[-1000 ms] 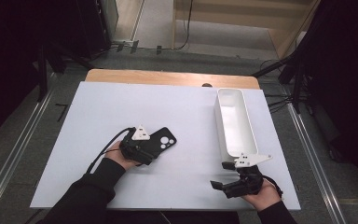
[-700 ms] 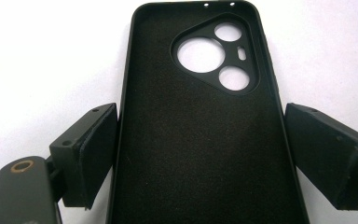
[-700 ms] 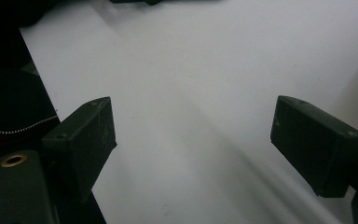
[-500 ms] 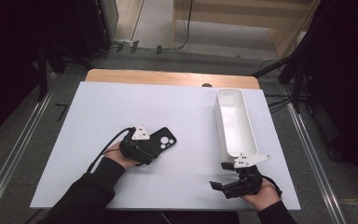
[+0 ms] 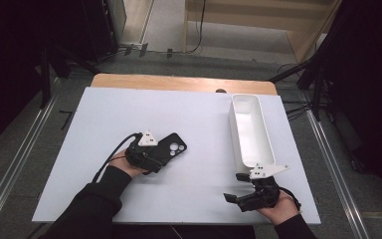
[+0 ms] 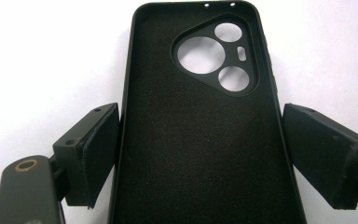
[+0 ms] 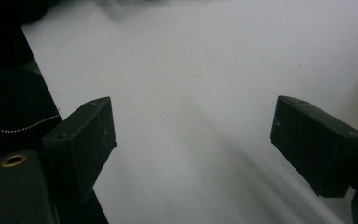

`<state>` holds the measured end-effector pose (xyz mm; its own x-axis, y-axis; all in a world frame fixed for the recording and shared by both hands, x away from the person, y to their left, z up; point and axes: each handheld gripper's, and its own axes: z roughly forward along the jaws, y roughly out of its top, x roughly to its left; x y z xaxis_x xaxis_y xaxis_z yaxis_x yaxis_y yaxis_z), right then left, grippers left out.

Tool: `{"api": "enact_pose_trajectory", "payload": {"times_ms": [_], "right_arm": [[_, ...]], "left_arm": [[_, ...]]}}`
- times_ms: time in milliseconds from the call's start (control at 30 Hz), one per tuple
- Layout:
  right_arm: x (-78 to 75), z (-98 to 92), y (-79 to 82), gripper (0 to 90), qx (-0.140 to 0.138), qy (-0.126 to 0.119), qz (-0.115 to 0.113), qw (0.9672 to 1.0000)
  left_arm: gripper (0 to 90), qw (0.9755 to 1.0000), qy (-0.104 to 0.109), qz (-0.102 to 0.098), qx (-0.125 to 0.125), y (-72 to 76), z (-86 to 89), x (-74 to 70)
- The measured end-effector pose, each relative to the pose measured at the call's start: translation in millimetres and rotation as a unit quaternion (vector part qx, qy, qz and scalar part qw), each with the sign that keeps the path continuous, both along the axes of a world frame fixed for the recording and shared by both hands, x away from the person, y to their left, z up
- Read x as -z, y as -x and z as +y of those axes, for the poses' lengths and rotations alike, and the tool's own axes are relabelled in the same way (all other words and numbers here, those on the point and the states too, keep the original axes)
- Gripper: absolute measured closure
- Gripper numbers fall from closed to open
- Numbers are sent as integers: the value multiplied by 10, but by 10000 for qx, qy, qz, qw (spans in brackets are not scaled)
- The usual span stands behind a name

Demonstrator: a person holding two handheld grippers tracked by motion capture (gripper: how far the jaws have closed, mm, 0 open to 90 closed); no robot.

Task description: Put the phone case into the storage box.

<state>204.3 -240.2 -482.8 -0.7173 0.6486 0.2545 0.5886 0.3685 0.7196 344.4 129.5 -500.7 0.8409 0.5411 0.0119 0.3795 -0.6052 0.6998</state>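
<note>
The phone case [image 5: 171, 148] lies hollow side up on the white table [image 5: 199, 119], well apart from the long white tray [image 5: 247, 130], so I'd say the work has barely begun. The left gripper [image 5: 151, 157] straddles it, jaws wide, the left pad at its edge, the right just clear. The right gripper [image 5: 243, 191] rests near the tray's end, jaws wide and empty.

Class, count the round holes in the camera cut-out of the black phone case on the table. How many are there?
3. In the phone case, seen in the left gripper view: the largest hole at left, one above right, one below right. A small slot sits between them.
</note>
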Motion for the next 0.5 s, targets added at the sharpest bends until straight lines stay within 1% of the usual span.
{"api": "enact_pose_trajectory", "payload": {"times_ms": [33,133,267,300,500], "right_arm": [[2,-1,-1,123,-19,4,-5,10000],[-1,1,0,123,2,5,-2,10000],[-3,1,0,123,4,0,-24,10000],[-4,1,1,123,10,1,-24,10000],[-8,-1,4,123,33,33,-46,10000]], "left_arm": [[140,10000,63,1,-21,2,8,-22],[139,9999,149,-20,-32,10,24,-80],[139,9997,183,-37,-133,31,30,-143],[139,9998,172,-53,-113,37,34,-158],[139,9995,293,-100,-103,92,34,-249]]}}
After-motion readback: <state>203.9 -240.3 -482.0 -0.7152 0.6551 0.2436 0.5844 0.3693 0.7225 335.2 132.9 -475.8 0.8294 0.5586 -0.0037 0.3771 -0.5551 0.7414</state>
